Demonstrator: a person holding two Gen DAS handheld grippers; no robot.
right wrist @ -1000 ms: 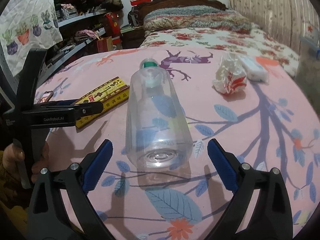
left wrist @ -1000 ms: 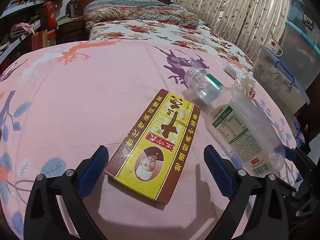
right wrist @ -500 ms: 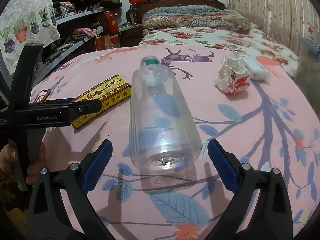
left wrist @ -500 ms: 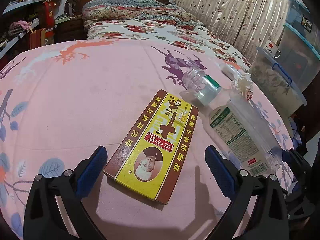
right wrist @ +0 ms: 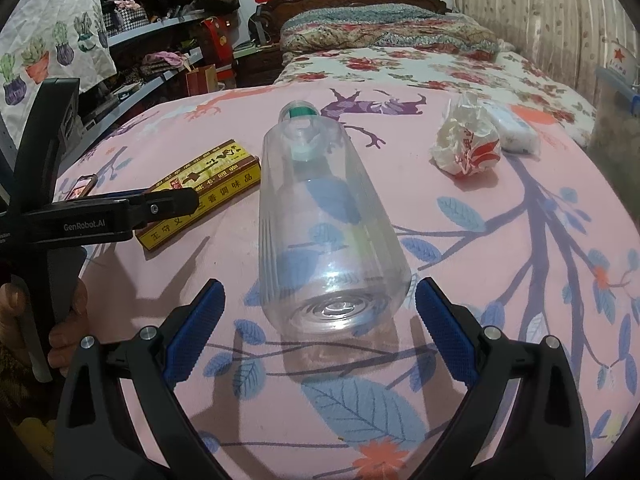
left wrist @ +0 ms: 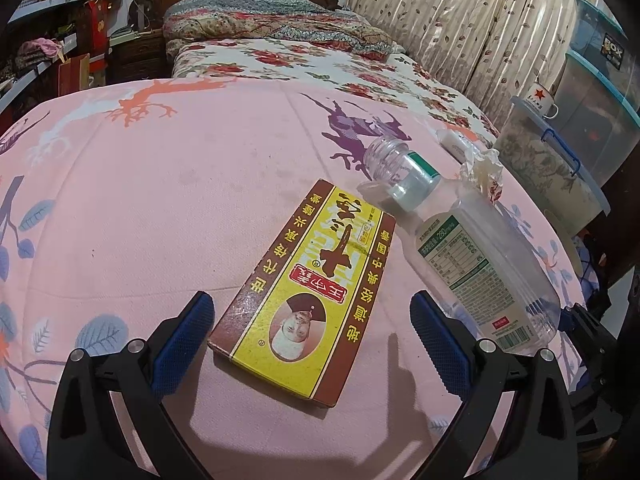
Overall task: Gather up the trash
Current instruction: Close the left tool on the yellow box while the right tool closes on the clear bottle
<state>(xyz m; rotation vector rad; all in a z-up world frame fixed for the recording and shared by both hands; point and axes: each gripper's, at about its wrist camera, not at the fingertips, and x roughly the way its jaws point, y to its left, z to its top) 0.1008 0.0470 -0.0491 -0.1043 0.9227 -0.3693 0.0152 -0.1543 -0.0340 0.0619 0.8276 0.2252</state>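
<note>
Both hand-held grippers spread | box (left wrist: 308,292) uncontacted | bottle (right wrist: 332,232) uncontacted

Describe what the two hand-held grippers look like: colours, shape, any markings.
Both grippers are black plastic frames that fork into two arms, each ending in blue textured fingers with silver screws on the joints. The left gripper and right gripper look alike. Seen side-on from the right wrist camera, the left one carries white "GenRobot.AI" lettering. No cables or sleeves are clearly visible.
</note>
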